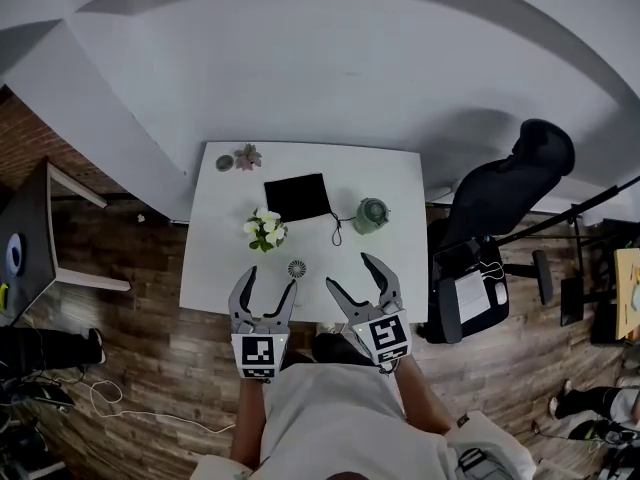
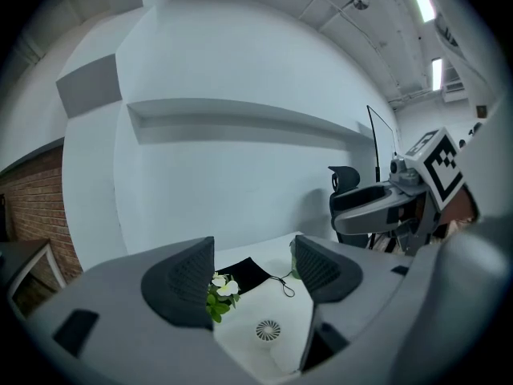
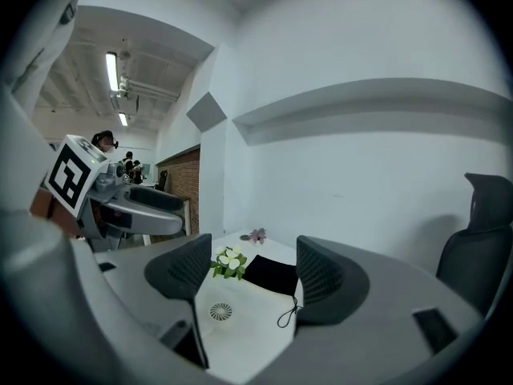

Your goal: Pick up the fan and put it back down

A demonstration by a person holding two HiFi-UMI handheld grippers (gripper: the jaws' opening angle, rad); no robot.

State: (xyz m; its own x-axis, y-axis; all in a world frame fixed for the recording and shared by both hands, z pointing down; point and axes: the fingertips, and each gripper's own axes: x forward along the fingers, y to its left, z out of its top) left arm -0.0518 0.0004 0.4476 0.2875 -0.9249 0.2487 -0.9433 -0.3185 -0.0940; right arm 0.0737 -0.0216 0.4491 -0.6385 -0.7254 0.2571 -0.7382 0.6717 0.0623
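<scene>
A small round white fan (image 1: 297, 268) lies flat near the front edge of the white table (image 1: 215, 268). In the left gripper view the fan (image 2: 268, 330) sits on the table ahead of and below the jaws, and the right gripper view shows the fan (image 3: 221, 311) the same way. My left gripper (image 1: 270, 280) hovers just in front and left of it, jaws apart and empty. My right gripper (image 1: 349, 273) hovers to its right, also open and empty. Neither touches the fan.
On the table stand a white flower bunch (image 1: 264, 229), a black pouch with a cord (image 1: 297, 197), a green jar (image 1: 371, 215) and a small pink flower (image 1: 247, 156). A black office chair (image 1: 500, 193) stands at the table's right. A white wall lies behind.
</scene>
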